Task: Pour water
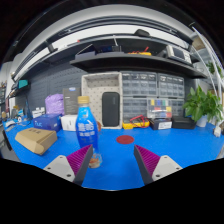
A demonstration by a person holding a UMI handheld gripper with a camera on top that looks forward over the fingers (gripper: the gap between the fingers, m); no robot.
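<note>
- Gripper view: the tool is seen spread wide, its two pink pads well apart and nothing gripped between them, low over the blue worktop.
- A water bottle with a blue label and blue cap is seen standing upright on the worktop, just ahead of the left pad rather than centred between the two; by that offset, the approach is judged unfinished.
- The bottle cap appears to be on, so a pour could not be started as things stand.
- Right of the bottle, a small red disc is seen lying flat on the worktop; what it is cannot be told.
- Left of the bottle, a brown paper bag is seen lying on its side, with a white cup-like container behind the bottle's left shoulder, possibly the vessel meant for the water.
- Far right of the bottle, a green plant is seen by the back wall.
</note>
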